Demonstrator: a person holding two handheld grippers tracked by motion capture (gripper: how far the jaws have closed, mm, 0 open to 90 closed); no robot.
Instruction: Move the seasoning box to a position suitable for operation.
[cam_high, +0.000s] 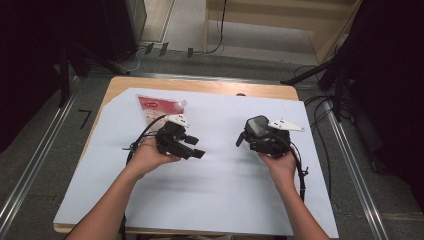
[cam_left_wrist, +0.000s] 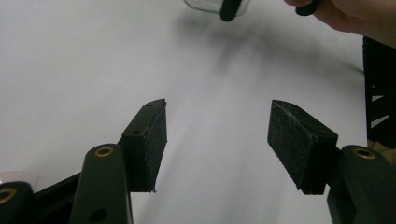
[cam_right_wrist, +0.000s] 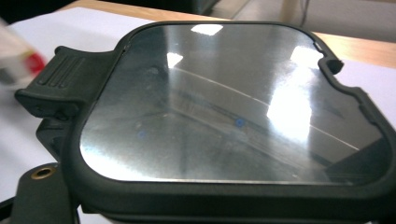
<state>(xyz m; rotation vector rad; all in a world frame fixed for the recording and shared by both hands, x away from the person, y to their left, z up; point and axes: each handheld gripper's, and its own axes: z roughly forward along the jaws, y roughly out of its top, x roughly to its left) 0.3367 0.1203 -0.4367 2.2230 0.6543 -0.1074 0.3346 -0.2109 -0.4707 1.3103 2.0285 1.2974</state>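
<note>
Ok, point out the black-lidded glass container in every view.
High view: container right of centre, in front of the person's right hand.
Left gripper view: at the top edge, slightly right of centre.
Right gripper view: close up, lid facing the camera.
Shared landmark: white sheet.

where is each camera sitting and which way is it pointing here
High view: above the person's side, looking forward and down at the white sheet on the table; both forearms enter from the bottom, the left tool and right tool each in a hand.
Left gripper view: rides the left tool, looking along its open pads at the sheet, with the other hand at the top.
Right gripper view: rides the right tool, facing the black-rimmed clear lid up close.
Shared: the lid also shows in the high view.
</note>
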